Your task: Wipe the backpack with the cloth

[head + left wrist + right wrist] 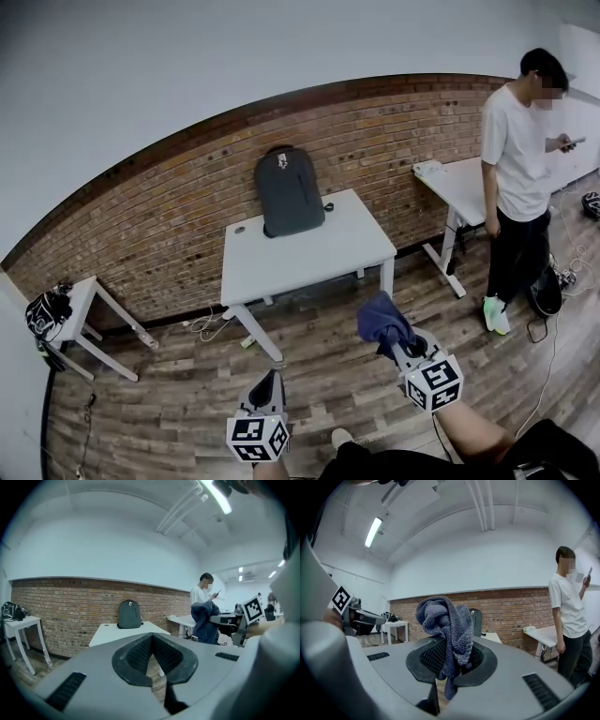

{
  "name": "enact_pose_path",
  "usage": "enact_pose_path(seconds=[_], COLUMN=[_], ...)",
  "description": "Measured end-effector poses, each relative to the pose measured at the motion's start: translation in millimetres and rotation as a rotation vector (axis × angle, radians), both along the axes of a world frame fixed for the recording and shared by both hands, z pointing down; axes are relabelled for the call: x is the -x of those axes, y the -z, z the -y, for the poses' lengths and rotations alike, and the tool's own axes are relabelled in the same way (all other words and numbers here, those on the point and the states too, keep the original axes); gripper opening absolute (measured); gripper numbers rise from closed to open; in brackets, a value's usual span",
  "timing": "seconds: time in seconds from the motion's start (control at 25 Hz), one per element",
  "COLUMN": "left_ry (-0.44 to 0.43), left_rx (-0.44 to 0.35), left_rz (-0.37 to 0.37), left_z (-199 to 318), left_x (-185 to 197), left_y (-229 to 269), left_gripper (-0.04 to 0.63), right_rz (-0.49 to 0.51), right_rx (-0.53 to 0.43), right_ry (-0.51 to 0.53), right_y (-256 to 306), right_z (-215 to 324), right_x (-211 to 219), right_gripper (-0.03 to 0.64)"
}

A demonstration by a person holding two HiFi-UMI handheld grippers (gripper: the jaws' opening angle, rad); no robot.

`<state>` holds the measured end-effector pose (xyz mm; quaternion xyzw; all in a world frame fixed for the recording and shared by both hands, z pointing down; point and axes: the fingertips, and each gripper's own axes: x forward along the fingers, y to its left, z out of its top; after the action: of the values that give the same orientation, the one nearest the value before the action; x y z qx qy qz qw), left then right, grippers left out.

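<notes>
A dark grey backpack (289,190) stands upright on a white table (309,251), leaning on the brick wall; it shows small in the left gripper view (129,614) and partly behind the cloth in the right gripper view (476,622). My right gripper (392,337) is shut on a bunched blue cloth (445,627), which hangs over its jaws (381,319) well short of the table. My left gripper (265,387) is shut and holds nothing, low over the wooden floor. The cloth (205,620) also shows at the right of the left gripper view.
A person in a white shirt (517,178) stands at the right beside a second white table (461,187), looking at a phone. A small white side table (84,323) with a black bag stands at the left. Cables lie on the floor by the wall.
</notes>
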<state>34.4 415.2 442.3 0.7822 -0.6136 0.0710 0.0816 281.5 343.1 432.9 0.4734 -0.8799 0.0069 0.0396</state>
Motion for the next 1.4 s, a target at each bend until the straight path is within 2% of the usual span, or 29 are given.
enact_pose_path(seconds=[0.2,0.44,0.64,0.88,1.16,1.4], left_ry=[0.001,-0.001,-0.006,0.009,0.021,-0.002], left_rx=[0.018,0.032,0.05,0.025,0.034,0.041], left_rz=[0.07,0.051,0.058,-0.016,0.021,0.02], left_z=[-47.1,-103.8,-142.4,-159.9,-178.7,-188.8], left_x=[-30.8,-59.7,-80.1,-76.1,-66.4,-56.4], left_y=[-9.3,-20.4,-22.4,1.7,-1.2,-4.7], left_gripper=[-0.011,-0.011,-0.011,-0.011,-0.011,-0.011], right_rz=[-0.005,-0.007,-0.008,-0.003,-0.013,-0.023], right_rx=[0.018,0.004,0.04,0.062,0.035,0.029], right_ry=[0.002,0.001,0.004,0.041,0.035,0.041], right_y=[-11.4,-10.3,-16.6,-7.4,0.6,4.3], right_z=[-48.1,-104.0,-138.0,-150.6,-164.4,-182.2], right_x=[-28.0,-59.1,-77.9,-70.9,-63.6,-47.1], right_gripper=[0.037,0.037,0.037,0.037,0.037,0.037])
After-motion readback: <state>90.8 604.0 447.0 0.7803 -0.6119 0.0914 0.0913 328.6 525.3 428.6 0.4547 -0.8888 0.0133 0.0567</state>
